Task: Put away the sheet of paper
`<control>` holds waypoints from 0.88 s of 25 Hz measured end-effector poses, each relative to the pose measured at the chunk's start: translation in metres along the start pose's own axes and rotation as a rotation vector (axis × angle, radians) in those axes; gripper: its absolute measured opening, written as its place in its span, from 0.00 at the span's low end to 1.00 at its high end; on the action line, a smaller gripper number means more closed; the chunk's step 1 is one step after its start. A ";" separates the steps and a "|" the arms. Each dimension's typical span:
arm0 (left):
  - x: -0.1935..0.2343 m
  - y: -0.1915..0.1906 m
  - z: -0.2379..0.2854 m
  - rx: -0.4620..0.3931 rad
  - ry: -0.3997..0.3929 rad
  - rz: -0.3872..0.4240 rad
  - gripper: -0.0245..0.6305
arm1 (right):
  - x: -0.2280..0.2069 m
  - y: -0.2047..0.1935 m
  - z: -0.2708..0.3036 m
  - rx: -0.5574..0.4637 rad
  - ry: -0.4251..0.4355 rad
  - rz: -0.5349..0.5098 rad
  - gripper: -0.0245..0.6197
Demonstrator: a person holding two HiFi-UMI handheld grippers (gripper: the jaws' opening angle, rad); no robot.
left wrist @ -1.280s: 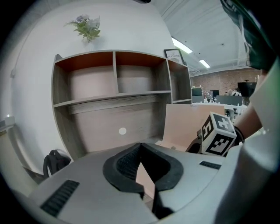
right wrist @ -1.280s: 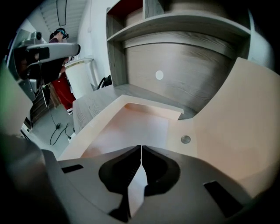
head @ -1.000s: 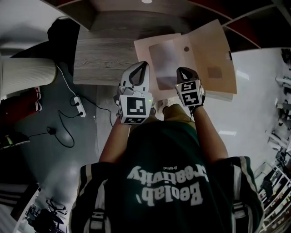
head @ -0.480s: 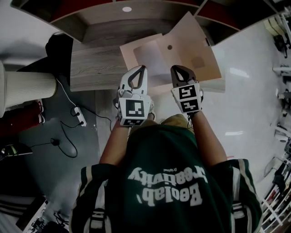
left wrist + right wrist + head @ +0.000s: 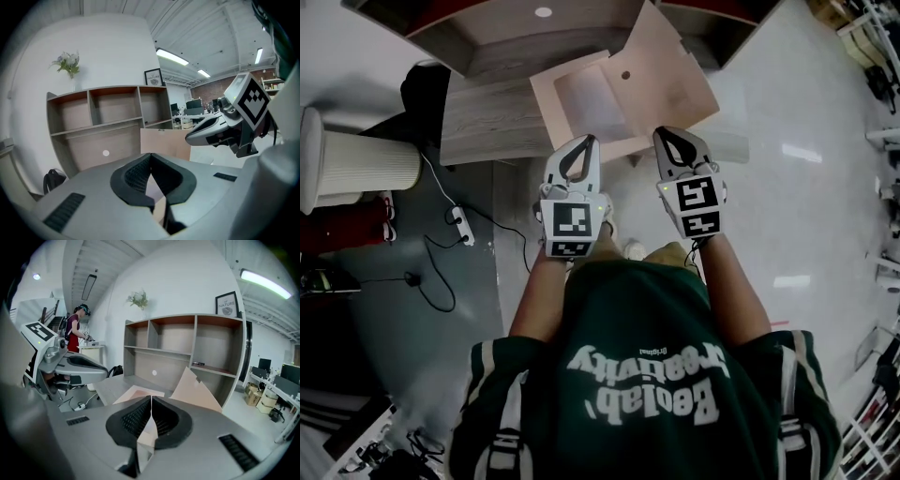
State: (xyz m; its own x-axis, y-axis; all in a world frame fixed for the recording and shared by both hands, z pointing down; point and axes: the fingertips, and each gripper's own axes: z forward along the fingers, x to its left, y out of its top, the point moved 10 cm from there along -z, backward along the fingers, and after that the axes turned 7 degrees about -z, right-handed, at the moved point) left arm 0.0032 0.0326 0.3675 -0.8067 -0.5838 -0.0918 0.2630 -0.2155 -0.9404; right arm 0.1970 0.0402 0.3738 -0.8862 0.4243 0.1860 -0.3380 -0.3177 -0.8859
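A tan folder (image 5: 581, 122) lies open on the grey wooden desk (image 5: 487, 127), with a pale sheet of paper (image 5: 592, 92) on its left half. Its right cover (image 5: 670, 75) tilts up off the desk and shows as a raised tan flap (image 5: 194, 387) in the right gripper view. My left gripper (image 5: 586, 142) is at the folder's near edge, jaws shut, with tan card showing between them (image 5: 150, 155). My right gripper (image 5: 665, 134) is shut at the cover's near edge, with a strip of tan card pinched between its pads (image 5: 151, 399).
An open shelf unit (image 5: 534, 33) stands behind the desk. Left of the desk are a black bag (image 5: 427, 84), a white ribbed cylinder (image 5: 361, 164) and a power strip with cables (image 5: 461, 223) on the floor. A person (image 5: 75, 329) stands far off to the left.
The folder's right cover has swung up from lying flat to tilted. Both grippers stayed shut side by side at the folder's near edge, while the head view shifted.
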 end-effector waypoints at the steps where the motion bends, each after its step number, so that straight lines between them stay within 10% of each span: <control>1: -0.008 0.001 -0.007 -0.007 0.004 0.008 0.07 | 0.000 -0.003 -0.013 -0.010 -0.001 0.005 0.09; 22: -0.088 0.033 -0.161 -0.108 0.072 0.043 0.07 | 0.039 -0.018 -0.173 -0.183 0.000 0.027 0.09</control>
State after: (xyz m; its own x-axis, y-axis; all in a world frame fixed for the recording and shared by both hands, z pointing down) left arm -0.0024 0.2031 0.2922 -0.8330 -0.5318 -0.1525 0.2428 -0.1037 -0.9645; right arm 0.2236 0.2093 0.3233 -0.8941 0.4178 0.1615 -0.2512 -0.1691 -0.9530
